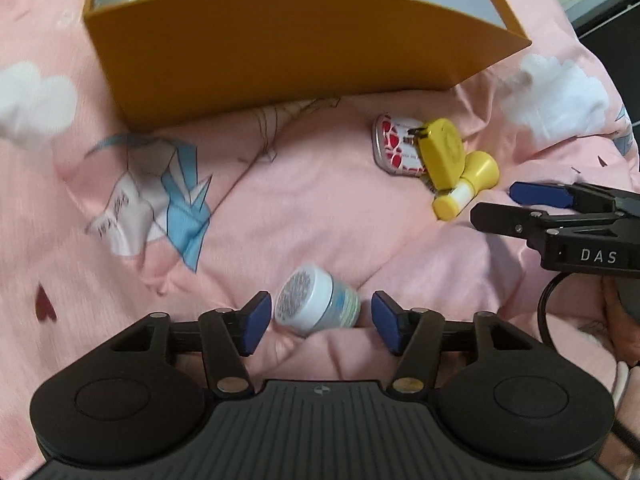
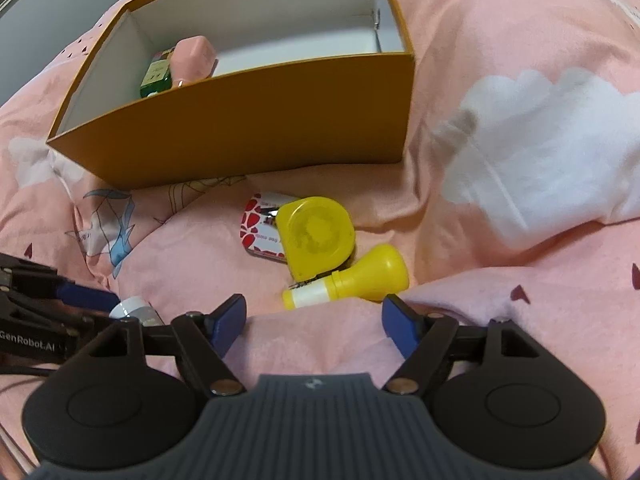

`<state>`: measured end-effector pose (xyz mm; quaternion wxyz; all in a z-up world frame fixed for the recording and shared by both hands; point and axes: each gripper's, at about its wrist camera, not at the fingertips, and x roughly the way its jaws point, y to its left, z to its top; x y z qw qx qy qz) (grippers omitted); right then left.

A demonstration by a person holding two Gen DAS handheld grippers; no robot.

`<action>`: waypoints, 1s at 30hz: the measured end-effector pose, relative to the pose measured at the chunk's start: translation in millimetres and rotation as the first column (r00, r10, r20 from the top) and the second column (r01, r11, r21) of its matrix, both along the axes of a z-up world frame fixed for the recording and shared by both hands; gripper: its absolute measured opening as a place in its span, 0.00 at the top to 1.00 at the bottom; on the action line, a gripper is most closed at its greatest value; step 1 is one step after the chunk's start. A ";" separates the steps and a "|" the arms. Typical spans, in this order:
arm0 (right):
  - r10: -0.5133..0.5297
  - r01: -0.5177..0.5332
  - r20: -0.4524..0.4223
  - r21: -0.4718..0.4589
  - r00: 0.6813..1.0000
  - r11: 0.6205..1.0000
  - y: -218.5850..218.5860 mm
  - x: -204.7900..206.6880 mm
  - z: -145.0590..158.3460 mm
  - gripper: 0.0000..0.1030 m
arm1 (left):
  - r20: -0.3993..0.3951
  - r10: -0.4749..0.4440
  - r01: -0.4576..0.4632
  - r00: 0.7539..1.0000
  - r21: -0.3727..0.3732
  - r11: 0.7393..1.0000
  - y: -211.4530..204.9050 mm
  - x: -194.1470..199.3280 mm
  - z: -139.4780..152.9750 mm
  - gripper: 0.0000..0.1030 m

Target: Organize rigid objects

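My left gripper (image 1: 320,322) is open around a small white jar (image 1: 316,302) lying on its side on the pink quilt; the pads stand on either side, not touching it. My right gripper (image 2: 314,320) is open and empty, just short of a yellow bottle (image 2: 360,276) lying on its side. A yellow tape measure (image 2: 316,238) rests on a red-and-white tin (image 2: 260,226) beside the bottle. The same cluster shows in the left wrist view (image 1: 440,152). An orange box (image 2: 248,128) stands behind, holding a pink item (image 2: 192,58) and a green item (image 2: 156,78).
The pink quilt (image 2: 500,40) is soft and creased, with folds around the objects. The right gripper (image 1: 560,216) shows at the right of the left wrist view. The left gripper (image 2: 48,304) shows at the left edge of the right wrist view, with the jar (image 2: 134,307) beside it.
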<state>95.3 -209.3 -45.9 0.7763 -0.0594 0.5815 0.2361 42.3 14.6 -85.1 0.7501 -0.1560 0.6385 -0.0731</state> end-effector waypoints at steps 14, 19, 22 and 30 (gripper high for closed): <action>0.012 -0.012 0.005 -0.001 1.000 1.000 2.7 -0.8 -3.3 0.23 | 0.095 -0.252 0.218 0.963 0.270 0.938 -42.8 -8.7 -8.8 0.44; 0.011 -0.011 0.003 0.003 1.000 1.000 2.2 -0.2 -3.2 0.22 | 0.101 -0.266 0.231 0.959 0.270 0.935 -46.1 -8.7 -6.8 0.55; 0.013 -0.013 0.005 0.002 1.000 1.000 2.2 -1.2 -3.5 0.22 | 0.112 -0.248 0.214 0.962 0.256 0.943 -42.4 -9.1 -4.6 0.56; -0.083 0.084 -0.017 0.033 0.996 0.996 -9.4 10.0 0.6 0.42 | 0.204 -0.131 0.085 0.970 0.217 0.972 -19.0 -2.9 18.8 0.59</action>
